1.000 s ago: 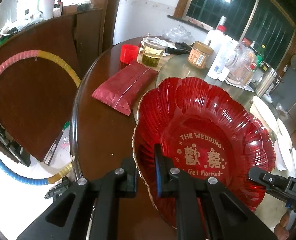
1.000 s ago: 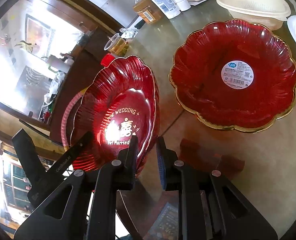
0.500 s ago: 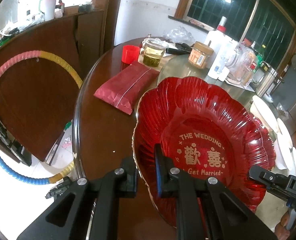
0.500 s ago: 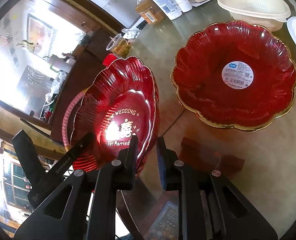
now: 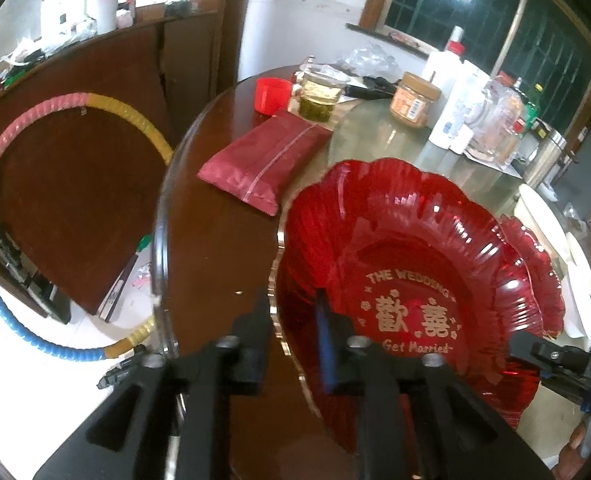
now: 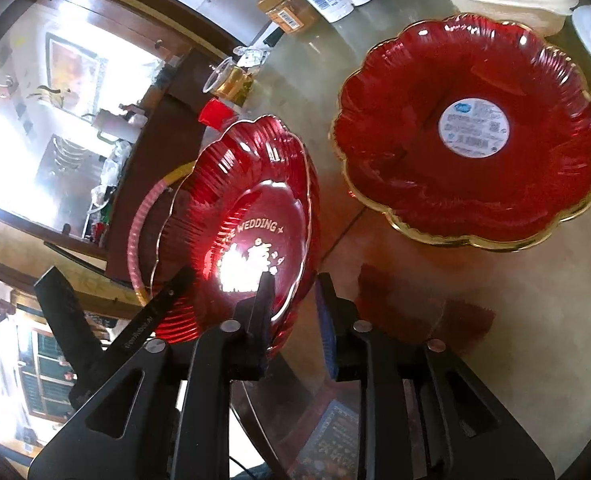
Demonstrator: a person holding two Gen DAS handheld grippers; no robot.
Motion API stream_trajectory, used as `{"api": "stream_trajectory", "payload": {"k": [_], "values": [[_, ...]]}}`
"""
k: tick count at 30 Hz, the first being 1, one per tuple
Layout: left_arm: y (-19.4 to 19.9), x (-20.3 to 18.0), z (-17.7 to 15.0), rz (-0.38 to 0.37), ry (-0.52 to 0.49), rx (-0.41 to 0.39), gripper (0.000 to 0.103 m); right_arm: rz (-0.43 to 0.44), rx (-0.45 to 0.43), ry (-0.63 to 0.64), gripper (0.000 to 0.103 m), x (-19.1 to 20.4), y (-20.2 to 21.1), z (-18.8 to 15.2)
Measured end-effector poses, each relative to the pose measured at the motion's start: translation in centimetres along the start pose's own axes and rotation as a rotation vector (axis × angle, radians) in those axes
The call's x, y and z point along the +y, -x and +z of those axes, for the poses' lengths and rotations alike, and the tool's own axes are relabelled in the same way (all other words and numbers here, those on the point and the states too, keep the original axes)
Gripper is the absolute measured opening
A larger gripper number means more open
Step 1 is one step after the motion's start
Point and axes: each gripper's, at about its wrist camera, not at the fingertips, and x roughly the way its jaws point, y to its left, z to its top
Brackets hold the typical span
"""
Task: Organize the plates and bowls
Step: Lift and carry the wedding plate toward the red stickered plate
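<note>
Both grippers' jaws just opening, each pair spread with the rim of the red wedding plate between them: left gripper at 1 edge, right gripper at the opposite edge. Plate tilted over the glass turntable (pads apparently off it), beside a second red plate lying flat.

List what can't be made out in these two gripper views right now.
- Left wrist view: the near rim of the wedding plate is hidden behind the left gripper.
- Left wrist view: the white dishes at the right edge are cut off; their number is unclear.
- Right wrist view: glare washes out the plate's lettering.
- Right wrist view: the sticker on the second red plate is too small to read.
</note>
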Motion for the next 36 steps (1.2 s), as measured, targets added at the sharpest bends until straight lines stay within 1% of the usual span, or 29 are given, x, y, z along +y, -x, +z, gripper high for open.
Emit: {"api": "stream_trajectory", "payload": {"k": [1,2,3,4,7,9,11,12,13,14,15,16,17,18,19,21,24,25,26,28,29,30,32,33,35,36], "values": [[0.2,0.4,0.2,0.02,0.017,0.002,0.067,0.012,-0.014,-0.002,0.058,-0.1,0.5,0.0],[0.6,0.8,0.3,0.037,0.04,-0.009,0.085,0.015,-0.032,-0.006,0.07,-0.4,0.9,-0.1],[1.2,1.4,0.3,0.048,0.071,-0.04,0.085,0.012,-0.059,-0.016,0.081,-0.7,1.7,-0.1],[2.2,2.3,0.4,0.06,0.127,-0.105,0.085,0.014,-0.08,-0.028,0.081,-1.0,2.3,-0.2],[4.5,3.9,0.8,0.083,0.229,-0.198,0.085,0.057,-0.129,-0.076,0.081,-2.4,4.5,-0.3],[6.6,4.4,1.1,0.05,0.289,-0.281,0.085,0.082,-0.188,-0.12,0.081,-3.4,6.1,-0.5],[8.2,4.1,1.4,-0.004,0.31,-0.359,0.086,0.101,-0.274,-0.186,0.081,-5.0,8.1,-0.8],[9.0,3.6,1.5,-0.035,0.308,-0.396,0.086,0.107,-0.313,-0.213,0.081,-5.6,8.9,-0.9],[9.8,2.8,1.7,-0.08,0.294,-0.437,0.09,0.108,-0.342,-0.237,0.082,-6.1,9.5,-0.9],[10.6,1.8,2.0,-0.13,0.266,-0.474,0.095,0.107,-0.375,-0.268,0.082,-6.8,10.3,-1.0],[11.2,0.8,2.3,-0.166,0.236,-0.499,0.097,0.115,-0.4,-0.297,0.082,-7.4,10.9,-1.1],[11.9,-0.8,2.6,-0.21,0.188,-0.534,0.103,0.123,-0.413,-0.314,0.082,-7.8,11.3,-1.0],[12.4,-2.3,2.8,-0.25,0.146,-0.557,0.103,0.133,-0.422,-0.332,0.083,-8.3,11.6,-1.1],[12.5,-3.4,3.0,-0.277,0.112,-0.564,0.103,0.135,-0.424,-0.342,0.084,-8.5,11.8,-1.1],[12.6,-5.4,3.3,-0.323,0.045,-0.562,0.103,0.139,-0.426,-0.35,0.085,-8.9,12.0,-1.1],[12.0,-8.1,3.8,-0.372,-0.048,-0.529,0.103,0.153,-0.421,-0.364,0.085,-9.4,12.1,-1.1],[9.7,-12.2,4.5,-0.383,-0.174,-0.406,0.103,0.167,-0.395,-0.393,0.085,-10.3,11.9,-1.2],[8.4,-13.9,5.3,-0.36,-0.232,-0.319,0.103,0.168,-0.386,-0.407,0.085,-10.6,11.7,-1.2],[7.5,-14.9,5.8,-0.349,-0.264,-0.257,0.103,0.17,-0.38,-0.415,0.085,-10.9,11.6,-1.0],[5.6,-16.5,6.6,-0.345,-0.302,-0.138,0.103,0.174,-0.364,-0.428,0.085,-11.4,11.4,-0.7],[4.7,-17.4,7.1,-0.313,-0.316,-0.091,0.103,0.178,-0.358,-0.436,0.085,-11.7,11.5,-0.7],[3.9,-18.2,7.3,-0.287,-0.334,-0.064,0.103,0.187,-0.352,-0.438,0.085,-11.8,11.5,-0.5],[2.9,-18.9,6.5,-0.294,-0.382,-0.012,0.103,0.187,-0.343,-0.432,0.085,-11.6,11.4,0.0],[1.9,-19.8,6.5,-0.267,-0.416,0.035,0.103,0.182,-0.336,-0.433,0.085,-11.5,11.2,0.3],[0.6,-20.6,6.3,-0.236,-0.448,0.092,0.103,0.179,-0.327,-0.428,0.085,-11.5,11.0,0.9],[0.1,-21.0,6.2,-0.225,-0.459,0.103,0.103,0.173,-0.322,-0.427,0.085,-11.6,10.9,1.1]]}}
